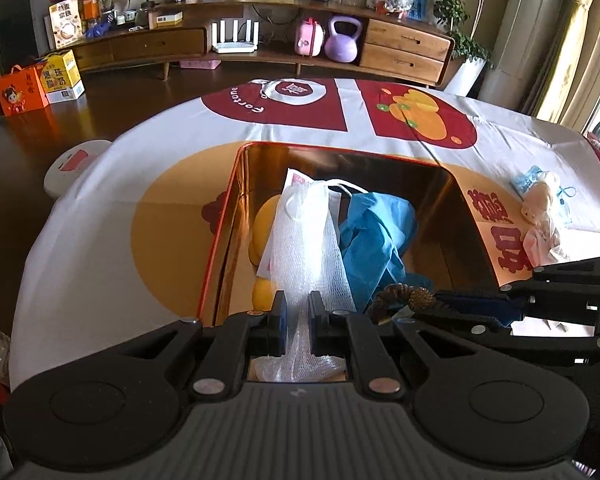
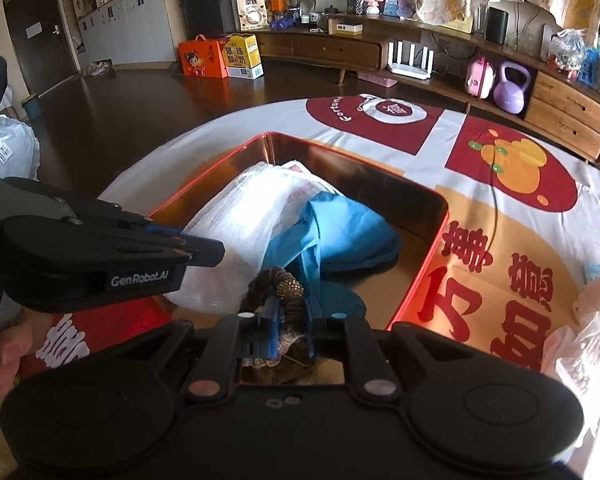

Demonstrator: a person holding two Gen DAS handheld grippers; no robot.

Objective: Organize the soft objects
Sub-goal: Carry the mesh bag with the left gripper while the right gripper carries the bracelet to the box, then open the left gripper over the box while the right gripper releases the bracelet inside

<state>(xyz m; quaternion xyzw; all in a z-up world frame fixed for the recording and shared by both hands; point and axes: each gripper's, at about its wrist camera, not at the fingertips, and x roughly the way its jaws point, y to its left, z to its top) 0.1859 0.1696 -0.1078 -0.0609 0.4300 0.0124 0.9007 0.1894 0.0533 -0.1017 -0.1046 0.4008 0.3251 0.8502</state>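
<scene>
A gold tin box with a red rim (image 1: 236,184) (image 2: 428,264) stands on the printed tablecloth. Inside lie a blue cloth (image 1: 376,236) (image 2: 340,228) and a yellow soft item (image 1: 264,220). My left gripper (image 1: 297,312) (image 2: 208,250) is shut on a white mesh bag (image 1: 304,248) (image 2: 228,240), which hangs down into the box. My right gripper (image 2: 292,320) (image 1: 424,308) is shut on a brown scrunchie (image 2: 280,288) (image 1: 400,300) just above the box's near edge, beside the blue cloth.
A pale soft toy and small packets (image 1: 540,204) lie on the tablecloth (image 1: 100,208) right of the box. A low wooden cabinet (image 1: 404,48) with a purple kettlebell (image 1: 342,38) runs along the back. Orange gift boxes (image 2: 204,60) stand on the dark floor. A person's hand (image 2: 0,352) shows at lower left.
</scene>
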